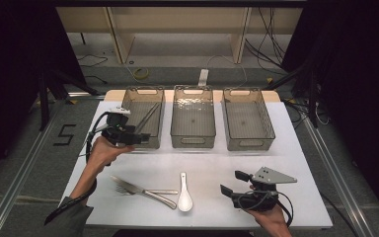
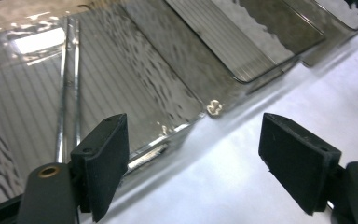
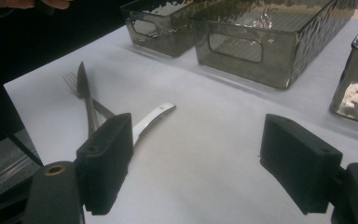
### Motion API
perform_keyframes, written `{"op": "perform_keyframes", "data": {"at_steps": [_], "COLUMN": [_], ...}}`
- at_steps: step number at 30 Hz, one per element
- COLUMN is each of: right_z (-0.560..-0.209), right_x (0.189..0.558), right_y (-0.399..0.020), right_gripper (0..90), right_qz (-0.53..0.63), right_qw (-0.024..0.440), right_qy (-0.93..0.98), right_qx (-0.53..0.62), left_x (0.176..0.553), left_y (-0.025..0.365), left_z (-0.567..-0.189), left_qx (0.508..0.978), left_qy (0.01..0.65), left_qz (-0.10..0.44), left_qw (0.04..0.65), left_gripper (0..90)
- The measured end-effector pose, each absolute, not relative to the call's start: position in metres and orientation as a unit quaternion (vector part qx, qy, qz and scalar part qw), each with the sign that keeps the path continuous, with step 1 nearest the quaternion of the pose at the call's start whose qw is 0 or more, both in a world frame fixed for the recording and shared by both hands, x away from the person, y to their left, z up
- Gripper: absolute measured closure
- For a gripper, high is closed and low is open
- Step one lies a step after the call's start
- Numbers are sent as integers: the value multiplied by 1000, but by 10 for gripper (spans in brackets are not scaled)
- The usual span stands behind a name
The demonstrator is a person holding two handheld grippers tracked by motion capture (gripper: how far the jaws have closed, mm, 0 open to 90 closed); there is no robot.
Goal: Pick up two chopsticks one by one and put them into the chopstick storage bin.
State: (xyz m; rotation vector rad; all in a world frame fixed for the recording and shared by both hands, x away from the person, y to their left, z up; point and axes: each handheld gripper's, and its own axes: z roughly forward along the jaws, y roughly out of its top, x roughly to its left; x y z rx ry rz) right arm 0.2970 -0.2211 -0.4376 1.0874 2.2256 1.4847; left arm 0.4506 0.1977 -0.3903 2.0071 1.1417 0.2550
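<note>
On the white table (image 1: 212, 163) lie a metal fork (image 1: 128, 187) and knife (image 1: 164, 191), crossed, with a white ceramic spoon (image 1: 184, 195) just to their right. Three smoky translucent bins stand in a row at the back. The left bin (image 1: 146, 91) holds a pair of metal chopsticks (image 1: 148, 117), also seen through the left gripper view (image 2: 67, 93). My left gripper (image 1: 140, 138) hovers at that bin's front left corner, open and empty (image 2: 200, 154). My right gripper (image 1: 233, 182) rests low at the front right, open and empty (image 3: 196, 158), facing the knife (image 3: 86, 93) and fork (image 3: 71, 80).
The middle bin (image 1: 193, 140) and right bin (image 1: 249, 144) stand beside the left one with nothing visible inside. Bare table stretches between the bins and the cutlery. Metal rails, cables and dark curtains surround the table.
</note>
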Motion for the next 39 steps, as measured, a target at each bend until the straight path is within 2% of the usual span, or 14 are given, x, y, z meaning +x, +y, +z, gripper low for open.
{"op": "perform_keyframes", "data": {"at_steps": [9, 13, 39], "right_z": [-437, -437, -443], "right_x": [298, 300, 320], "right_y": [-213, -209, -174], "right_gripper": [265, 265, 264], "right_qz": [503, 501, 473], "right_qw": [116, 113, 67], "right_qy": [769, 772, 794], "right_qx": [376, 375, 376], "left_x": [430, 424, 381], "left_y": [192, 195, 195], "left_z": [-400, -399, -408], "left_qx": [792, 777, 768], "left_qy": [431, 434, 408], "left_qz": [105, 94, 134], "left_qw": [420, 447, 474], "left_gripper": [201, 195, 173]}}
